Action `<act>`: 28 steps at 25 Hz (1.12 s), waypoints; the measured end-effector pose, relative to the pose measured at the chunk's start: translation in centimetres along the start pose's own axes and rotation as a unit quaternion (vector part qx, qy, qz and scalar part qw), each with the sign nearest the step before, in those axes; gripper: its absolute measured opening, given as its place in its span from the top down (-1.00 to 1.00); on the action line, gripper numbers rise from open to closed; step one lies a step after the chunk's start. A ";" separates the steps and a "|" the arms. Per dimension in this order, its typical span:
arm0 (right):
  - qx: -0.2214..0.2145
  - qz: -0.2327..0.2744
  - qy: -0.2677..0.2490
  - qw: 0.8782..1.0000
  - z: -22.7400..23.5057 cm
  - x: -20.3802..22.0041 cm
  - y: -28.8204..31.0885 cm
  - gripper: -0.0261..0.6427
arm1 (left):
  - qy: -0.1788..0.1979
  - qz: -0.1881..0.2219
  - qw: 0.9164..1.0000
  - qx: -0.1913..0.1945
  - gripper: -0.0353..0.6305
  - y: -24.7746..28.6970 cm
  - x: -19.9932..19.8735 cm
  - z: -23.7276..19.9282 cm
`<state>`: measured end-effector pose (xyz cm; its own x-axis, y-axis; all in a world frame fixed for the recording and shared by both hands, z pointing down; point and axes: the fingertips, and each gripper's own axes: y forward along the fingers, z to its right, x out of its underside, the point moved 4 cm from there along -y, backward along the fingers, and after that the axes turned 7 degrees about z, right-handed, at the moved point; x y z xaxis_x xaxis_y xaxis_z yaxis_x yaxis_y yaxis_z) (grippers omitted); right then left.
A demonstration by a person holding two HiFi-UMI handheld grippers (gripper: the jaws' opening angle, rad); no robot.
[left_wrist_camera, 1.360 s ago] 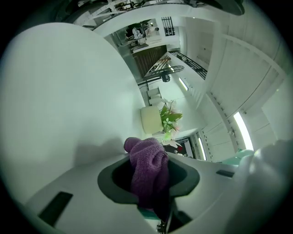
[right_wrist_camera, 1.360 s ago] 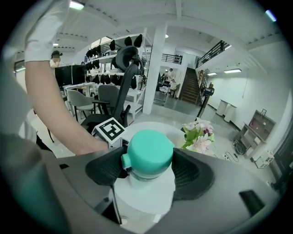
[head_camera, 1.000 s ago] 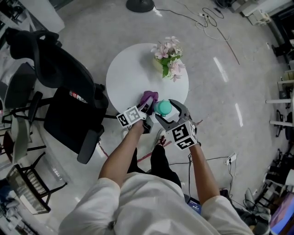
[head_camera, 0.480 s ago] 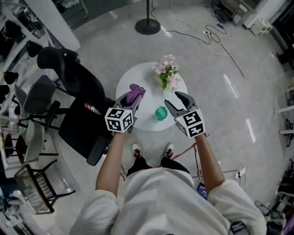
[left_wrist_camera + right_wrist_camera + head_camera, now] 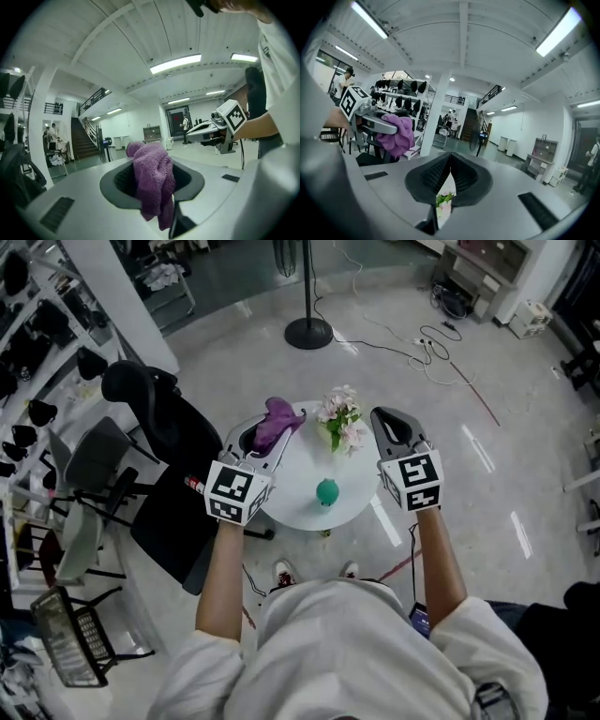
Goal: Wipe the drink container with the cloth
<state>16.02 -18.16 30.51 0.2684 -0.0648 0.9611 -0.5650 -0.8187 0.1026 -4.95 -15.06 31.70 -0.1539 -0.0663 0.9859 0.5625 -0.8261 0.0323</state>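
Note:
The teal drink container (image 5: 326, 492) stands alone on the round white table (image 5: 291, 510), well below both raised grippers. My left gripper (image 5: 266, 434) is shut on the purple cloth (image 5: 151, 177), which bunches up between its jaws and hangs over them. It is held level over the table's far left edge. My right gripper (image 5: 391, 420) hovers to the right of the table. Its jaws have just been closing and now meet (image 5: 449, 169) with nothing between them. The right gripper view also catches the left gripper (image 5: 370, 123) and the cloth (image 5: 397, 134).
A vase of pink and white flowers (image 5: 341, 420) stands at the table's far side. A black office chair (image 5: 155, 442) is close on the left, beside shelving (image 5: 47, 324). A lamp stand base (image 5: 308, 332) and cables (image 5: 427, 338) lie on the floor beyond.
Both grippers have risen from the table. The right gripper let go of the teal container, which stayed on the table, and its jaws closed. The left gripper carried the cloth up.

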 end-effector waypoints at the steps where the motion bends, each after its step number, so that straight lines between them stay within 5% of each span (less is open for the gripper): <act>1: 0.000 0.008 -0.008 1.000 0.2 -0.9 -0.3 0.88 | 0.004 0.009 1.000 -0.003 0.46 -0.2 -1.1 -0.1; 11: -0.024 0.057 -0.048 0.997 -0.5 -6.6 -2.3 0.89 | 0.043 0.099 0.994 -0.016 0.46 -2.1 -8.9 -0.4; 28: -0.012 0.054 -0.063 0.996 -1.2 -6.9 -2.1 0.89 | 0.054 0.106 0.993 -0.005 0.46 -2.4 -9.5 0.2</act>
<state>14.43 -15.33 23.92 0.3007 -0.2245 0.9269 -0.6145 -0.7888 0.0083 -4.63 -12.32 22.29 -0.1198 -0.2993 0.9466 0.5831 -0.7929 -0.1770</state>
